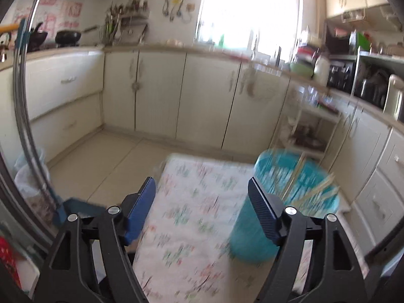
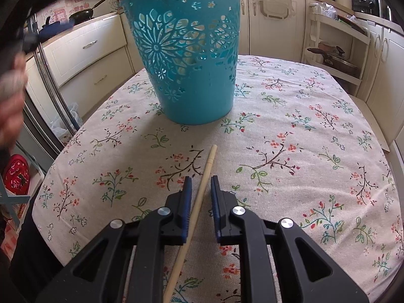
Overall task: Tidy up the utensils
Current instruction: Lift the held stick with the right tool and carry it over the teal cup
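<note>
A teal perforated basket [image 2: 186, 58] stands upright on the floral tablecloth [image 2: 303, 151]. In the left wrist view the basket [image 1: 282, 202] shows blurred at right with several wooden chopsticks [image 1: 315, 192] standing in it. My left gripper [image 1: 202, 192] is open and empty, held above the table beside the basket. One wooden chopstick [image 2: 202, 192] lies on the cloth. My right gripper [image 2: 200, 184] is low over it, with the jaws a little apart on either side of the stick, not clamped.
Cream kitchen cabinets [image 1: 156, 91] ring the room. A white shelf cart [image 2: 335, 50] with pots stands beyond the table's far right corner. A person's hand [image 2: 10, 106] shows blurred at the left edge. The table edge [image 1: 161, 176] drops to tile floor.
</note>
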Demonstrator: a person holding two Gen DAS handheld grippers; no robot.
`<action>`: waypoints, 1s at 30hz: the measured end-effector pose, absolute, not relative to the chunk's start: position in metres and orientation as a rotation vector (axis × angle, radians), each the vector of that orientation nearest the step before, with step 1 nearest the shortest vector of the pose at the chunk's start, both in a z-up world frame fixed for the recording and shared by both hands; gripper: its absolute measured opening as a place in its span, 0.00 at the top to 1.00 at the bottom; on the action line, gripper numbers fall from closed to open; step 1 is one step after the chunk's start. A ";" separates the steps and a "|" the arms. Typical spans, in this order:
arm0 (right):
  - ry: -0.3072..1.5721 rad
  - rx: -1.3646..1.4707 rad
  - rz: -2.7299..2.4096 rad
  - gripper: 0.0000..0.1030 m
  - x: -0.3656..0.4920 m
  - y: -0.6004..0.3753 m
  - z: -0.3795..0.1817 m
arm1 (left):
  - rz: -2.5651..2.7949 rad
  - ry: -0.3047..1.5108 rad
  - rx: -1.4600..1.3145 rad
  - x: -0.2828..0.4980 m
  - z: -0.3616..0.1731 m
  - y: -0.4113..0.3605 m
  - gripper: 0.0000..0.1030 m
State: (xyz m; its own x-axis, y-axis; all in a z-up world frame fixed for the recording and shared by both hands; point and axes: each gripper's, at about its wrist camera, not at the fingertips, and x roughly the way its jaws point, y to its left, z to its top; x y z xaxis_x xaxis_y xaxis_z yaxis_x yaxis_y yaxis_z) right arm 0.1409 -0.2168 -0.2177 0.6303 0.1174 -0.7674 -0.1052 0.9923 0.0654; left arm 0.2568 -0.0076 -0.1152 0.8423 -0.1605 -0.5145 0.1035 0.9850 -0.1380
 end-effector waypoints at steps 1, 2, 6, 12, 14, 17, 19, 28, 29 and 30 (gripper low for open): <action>0.886 -0.013 0.130 0.86 0.140 -0.214 -0.217 | -0.136 0.614 -0.087 0.259 -0.133 -0.007 0.30; 0.894 -0.039 0.137 0.88 0.139 -0.212 -0.216 | -0.137 0.664 -0.076 0.261 -0.147 -0.008 0.30; 0.934 -0.030 0.139 0.90 0.135 -0.221 -0.212 | -0.142 0.795 -0.051 0.271 -0.182 -0.013 0.30; 0.921 -0.024 0.108 0.89 0.137 -0.220 -0.215 | -0.136 0.809 -0.024 0.277 -0.199 -0.025 0.21; 0.924 -0.041 0.121 0.89 0.137 -0.216 -0.215 | -0.131 0.842 -0.002 0.277 -0.213 -0.030 0.21; 0.955 -0.037 0.160 0.90 0.139 -0.220 -0.213 | -0.135 0.809 0.008 0.277 -0.207 -0.030 0.19; 0.979 -0.026 0.171 0.90 0.141 -0.225 -0.212 | -0.137 0.806 0.010 0.276 -0.206 -0.031 0.18; 0.987 0.114 0.178 0.94 0.141 -0.237 -0.213 | -0.133 0.835 -0.008 0.280 -0.211 -0.027 0.17; 0.984 0.201 0.188 0.94 0.139 -0.249 -0.211 | -0.134 0.839 -0.007 0.280 -0.212 -0.028 0.17; 0.977 0.285 0.208 0.94 0.136 -0.259 -0.208 | -0.136 0.842 -0.003 0.280 -0.212 -0.028 0.17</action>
